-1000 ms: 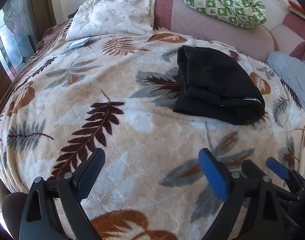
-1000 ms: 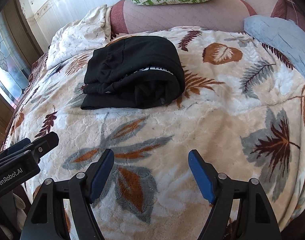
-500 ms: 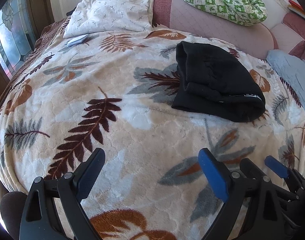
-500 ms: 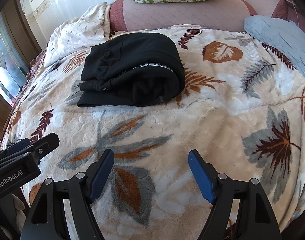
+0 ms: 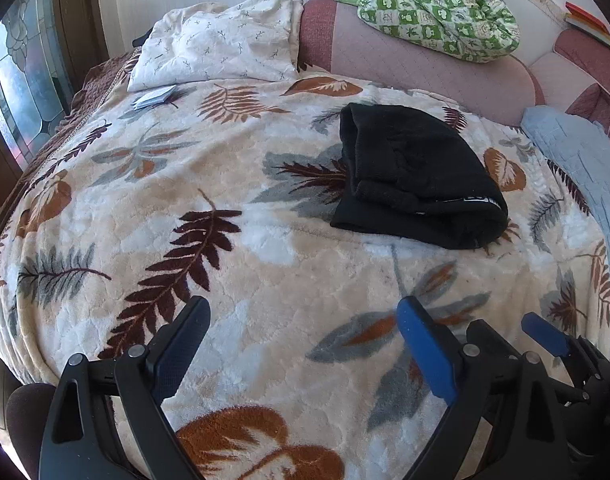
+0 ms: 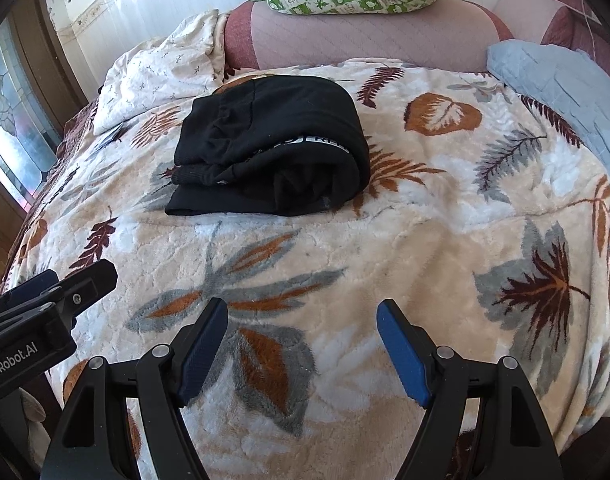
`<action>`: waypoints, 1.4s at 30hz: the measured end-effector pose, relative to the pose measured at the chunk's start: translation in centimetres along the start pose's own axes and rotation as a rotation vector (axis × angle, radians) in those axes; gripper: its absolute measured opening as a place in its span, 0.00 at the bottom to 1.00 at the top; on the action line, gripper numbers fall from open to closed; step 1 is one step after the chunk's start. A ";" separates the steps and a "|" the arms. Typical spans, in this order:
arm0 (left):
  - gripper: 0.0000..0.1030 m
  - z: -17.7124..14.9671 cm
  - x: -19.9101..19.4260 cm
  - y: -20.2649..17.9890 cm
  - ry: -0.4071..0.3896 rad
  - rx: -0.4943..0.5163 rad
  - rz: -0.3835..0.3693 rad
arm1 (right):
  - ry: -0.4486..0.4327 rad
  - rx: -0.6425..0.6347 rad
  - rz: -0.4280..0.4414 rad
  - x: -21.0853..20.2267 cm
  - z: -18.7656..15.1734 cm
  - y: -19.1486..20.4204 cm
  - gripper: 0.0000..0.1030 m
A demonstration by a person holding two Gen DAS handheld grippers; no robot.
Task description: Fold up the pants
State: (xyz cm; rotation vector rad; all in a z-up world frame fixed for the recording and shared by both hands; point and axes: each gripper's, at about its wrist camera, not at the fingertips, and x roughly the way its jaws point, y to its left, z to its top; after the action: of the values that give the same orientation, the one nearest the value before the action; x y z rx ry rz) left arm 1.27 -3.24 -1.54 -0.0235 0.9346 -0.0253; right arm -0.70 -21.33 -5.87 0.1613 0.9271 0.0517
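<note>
The black pants (image 5: 409, 176) (image 6: 273, 152) lie folded into a compact bundle on the leaf-patterned blanket (image 5: 265, 240) (image 6: 425, 248), a white-lettered band showing along one fold. My left gripper (image 5: 305, 316) hovers open over the blanket's near part, well short of the pants, nothing between its fingers. My right gripper (image 6: 303, 316) is likewise open and empty, nearer to me than the bundle. In the left wrist view the right gripper's fingers (image 5: 545, 334) show at the lower right; the left gripper's body (image 6: 45, 304) shows at the lower left of the right wrist view.
A white pillow (image 5: 217, 48) and a small booklet (image 5: 155, 98) lie at the far left. A green patterned quilt (image 5: 429, 4) rests on the pink headboard (image 5: 425, 72). A light blue cloth (image 6: 557, 80) covers the right side. A window (image 5: 21, 92) is on the left.
Both views have shifted only slightly; the pants bundle sits a little differently in frame. Both grippers stay open and empty.
</note>
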 end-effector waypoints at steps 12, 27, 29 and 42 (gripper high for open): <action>0.91 0.1 -5.2 0.5 -0.228 -0.035 0.007 | -0.057 -0.016 -0.004 -2.3 0.0 0.7 0.80; 0.99 0.9 -8.0 0.5 -0.358 -0.020 0.160 | -0.130 -0.107 0.022 -3.8 2.7 3.0 0.80; 0.99 1.0 -7.7 0.2 -0.336 0.001 0.144 | -0.131 -0.115 0.026 -3.7 3.0 3.3 0.81; 0.99 0.9 -3.0 -0.4 -0.132 0.011 0.010 | -0.084 -0.114 0.022 -1.1 2.9 2.8 0.81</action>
State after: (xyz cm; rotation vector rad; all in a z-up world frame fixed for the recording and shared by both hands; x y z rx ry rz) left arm 0.21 -3.56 1.40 -0.0101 0.8022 -0.0190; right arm 1.04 -19.06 -2.79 0.0671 0.8359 0.1171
